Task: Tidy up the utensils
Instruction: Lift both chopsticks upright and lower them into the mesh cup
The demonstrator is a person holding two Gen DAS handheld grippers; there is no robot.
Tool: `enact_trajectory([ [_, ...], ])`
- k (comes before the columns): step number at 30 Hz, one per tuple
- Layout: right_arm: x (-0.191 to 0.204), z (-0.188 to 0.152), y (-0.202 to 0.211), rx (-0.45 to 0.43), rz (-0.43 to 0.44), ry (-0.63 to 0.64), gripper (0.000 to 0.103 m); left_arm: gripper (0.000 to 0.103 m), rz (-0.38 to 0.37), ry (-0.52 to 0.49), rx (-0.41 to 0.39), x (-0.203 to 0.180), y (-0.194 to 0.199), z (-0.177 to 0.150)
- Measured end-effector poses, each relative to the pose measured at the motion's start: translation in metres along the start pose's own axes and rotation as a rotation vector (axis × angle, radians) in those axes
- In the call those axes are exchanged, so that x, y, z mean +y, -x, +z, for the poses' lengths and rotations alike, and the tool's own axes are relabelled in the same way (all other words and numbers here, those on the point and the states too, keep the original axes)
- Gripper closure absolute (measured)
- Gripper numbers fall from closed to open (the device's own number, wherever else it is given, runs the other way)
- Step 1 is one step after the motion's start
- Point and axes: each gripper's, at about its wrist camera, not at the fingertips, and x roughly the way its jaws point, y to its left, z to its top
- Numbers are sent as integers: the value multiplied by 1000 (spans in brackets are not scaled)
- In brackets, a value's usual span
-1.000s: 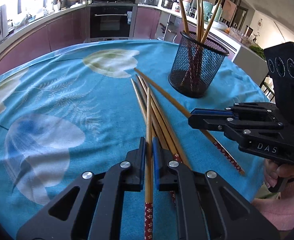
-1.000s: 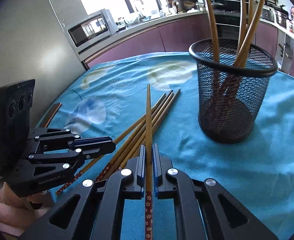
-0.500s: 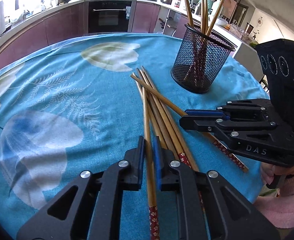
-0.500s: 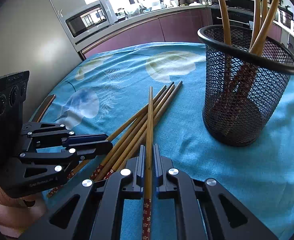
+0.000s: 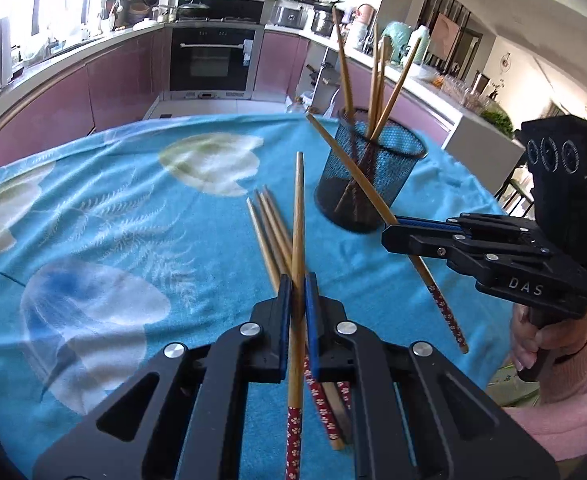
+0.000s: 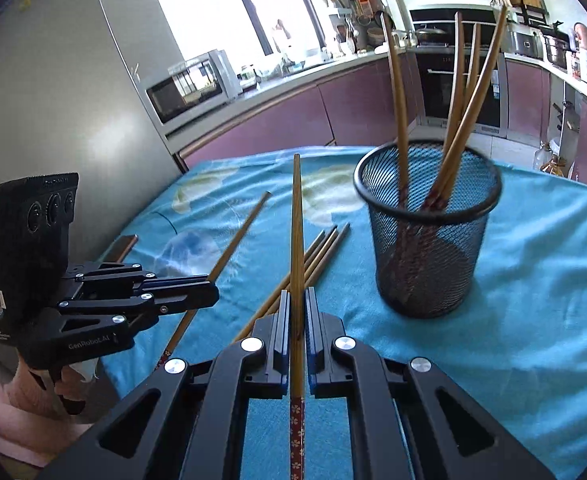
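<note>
L gripper (image 5: 298, 292) clamped on a chopstick (image 5: 299, 216); R gripper (image 6: 297, 308) clamped on another (image 6: 297, 224). Spares (image 5: 271, 232) on table (image 5: 93, 208) by mesh cup (image 5: 373, 172).

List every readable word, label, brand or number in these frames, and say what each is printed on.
"DAS": side of the black right gripper, seen from the left wrist.
"GenRobot.AI": side of the black left gripper, seen from the right wrist.
Small white label on the left gripper's rear: too small to read.
Oven and microwave markings: unreadable.
</note>
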Motion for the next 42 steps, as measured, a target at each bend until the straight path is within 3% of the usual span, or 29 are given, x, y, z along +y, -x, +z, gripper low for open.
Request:
enact_trajectory([
  [14,-21,34,50,-168,-14,-21,97,96,-117,-30,-177,-24,55,51],
  [32,-45,93,66,-309,-48,-9,97,96,-165,-24,-315,-46,74,123],
  [42,-51,117,58,-363,-78,2,97,96,-145,-40,-359,-58,67,158],
])
